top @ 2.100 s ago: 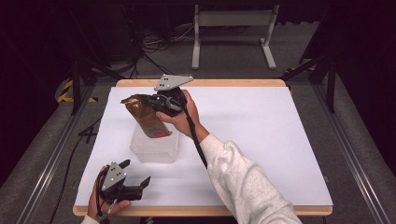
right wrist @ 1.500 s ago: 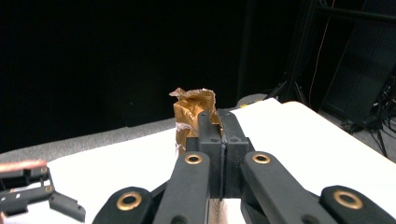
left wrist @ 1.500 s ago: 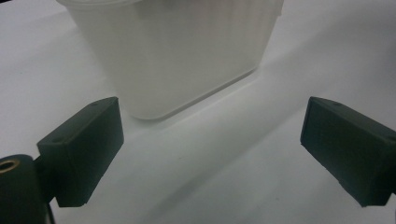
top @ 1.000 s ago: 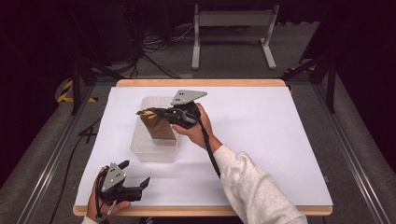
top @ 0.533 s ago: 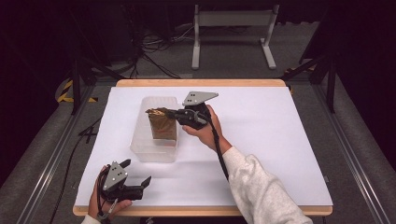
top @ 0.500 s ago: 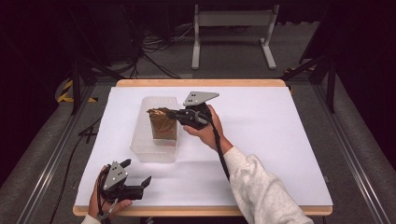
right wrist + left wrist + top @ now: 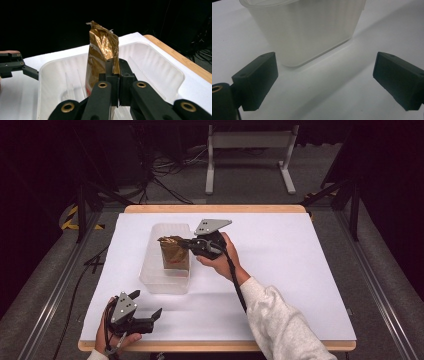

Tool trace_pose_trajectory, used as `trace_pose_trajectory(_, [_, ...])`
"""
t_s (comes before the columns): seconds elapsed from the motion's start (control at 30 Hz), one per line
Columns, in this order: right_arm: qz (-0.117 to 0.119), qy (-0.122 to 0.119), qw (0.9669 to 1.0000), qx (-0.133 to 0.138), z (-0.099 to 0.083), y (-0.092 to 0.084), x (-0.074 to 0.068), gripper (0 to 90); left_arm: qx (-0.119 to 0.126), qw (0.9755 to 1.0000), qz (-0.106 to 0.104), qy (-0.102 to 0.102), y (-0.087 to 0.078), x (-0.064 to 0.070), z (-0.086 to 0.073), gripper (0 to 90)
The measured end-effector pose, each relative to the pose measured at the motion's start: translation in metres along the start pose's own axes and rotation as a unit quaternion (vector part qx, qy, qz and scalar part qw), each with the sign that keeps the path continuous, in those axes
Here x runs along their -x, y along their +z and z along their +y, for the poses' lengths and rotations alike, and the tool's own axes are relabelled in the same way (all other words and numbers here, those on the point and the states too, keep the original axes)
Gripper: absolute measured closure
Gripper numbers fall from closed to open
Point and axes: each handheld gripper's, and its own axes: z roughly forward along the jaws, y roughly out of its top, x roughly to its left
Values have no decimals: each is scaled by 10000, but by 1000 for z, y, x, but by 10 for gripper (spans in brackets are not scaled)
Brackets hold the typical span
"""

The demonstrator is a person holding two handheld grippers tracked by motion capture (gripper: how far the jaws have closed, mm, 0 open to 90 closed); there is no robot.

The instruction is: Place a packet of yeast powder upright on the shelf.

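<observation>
Table [image 7: 280,285]: white top with a wooden rim, carrying everything listed below.

Tub [image 7: 166,254]: clear plastic, open-topped, standing upright on the left half of the table, nearer the far edge than the near one. Its ribbed side wall faces the left gripper's camera [image 7: 307,30]. It looks meant to receive the bag.

Bag [image 7: 174,254]: gold foil pouch with a red patch low on its front, standing upright inside the tub, its crumpled top rising above the rim. In the right gripper view [image 7: 103,53] it stands near the middle of the tub, apart from the walls. Whether its base rests on the tub floor cannot be told.

Right gripper [image 7: 189,242]: held level from the right of the tub, reaching in over its rim. Its jaws are pressed together on the bag's right edge below the crumpled top, pinching the foil flat between the pads [image 7: 109,72]. The grip probably keeps the bag upright while it is settled in the tub.

Left gripper [image 7: 154,316]: resting on the table at the near left corner, well apart from the tub and pointed toward it. Its jaws stand wide apart with nothing between them, the pads [image 7: 258,77] touching nothing. It appears to be idle.
</observation>
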Motion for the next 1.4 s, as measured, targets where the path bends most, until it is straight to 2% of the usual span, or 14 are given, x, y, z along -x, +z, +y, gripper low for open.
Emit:
trace_pose_trajectory(0.3, [-26, 4, 10000, -58, 0, 1, 0, 872, -26, 10000, 1, -12, 1, 0, 0, 68])
trace_pose_trajectory(0.8, [-193, -124, 9994, -277, 7, -1, -1, 770, -37, 10000, 6, 6, 2, 0, 0, 68])
trace_pose_trajectory(1.4, [-528, -346, 9974, -336, 16, -28, -4, 690, -21, 10000, -18, -7, 2, 0, 1, 68])
